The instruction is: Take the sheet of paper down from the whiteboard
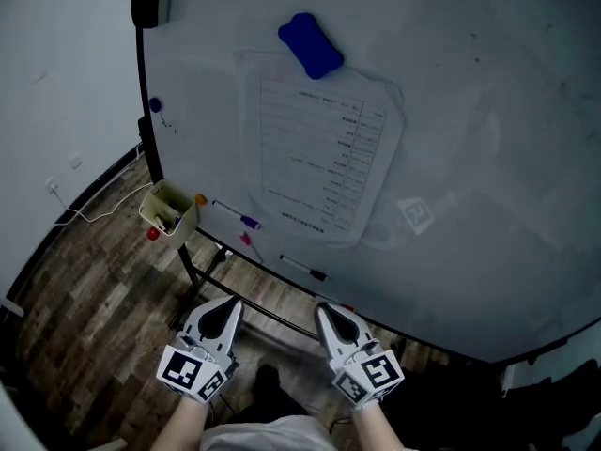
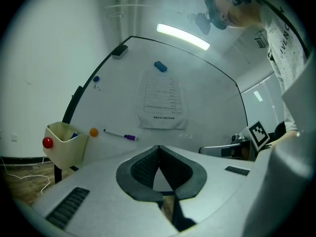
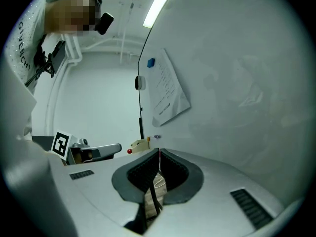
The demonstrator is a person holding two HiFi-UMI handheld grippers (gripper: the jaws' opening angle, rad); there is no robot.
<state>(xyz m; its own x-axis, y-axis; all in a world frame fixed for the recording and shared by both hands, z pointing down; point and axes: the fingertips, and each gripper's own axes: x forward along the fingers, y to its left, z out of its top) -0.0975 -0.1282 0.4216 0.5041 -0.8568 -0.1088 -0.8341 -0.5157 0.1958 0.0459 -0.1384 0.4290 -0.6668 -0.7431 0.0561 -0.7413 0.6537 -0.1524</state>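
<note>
The whiteboard (image 1: pixel 488 111) stands upright on a wood-plank floor (image 1: pixel 84 280). On its face hangs the sheet of paper (image 1: pixel 315 153) under a blue magnet (image 1: pixel 311 45). Below lie two markers (image 1: pixel 237 215) (image 1: pixel 303 268) - a beige holder (image 1: pixel 169 212) clings at the left edge.

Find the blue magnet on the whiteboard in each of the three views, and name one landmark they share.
Head view: blue magnet, top centre.
Left gripper view: magnet above centre.
Right gripper view: magnet upper left of centre.
Shared landmark: the sheet of paper, magnet at its top edge.
</note>
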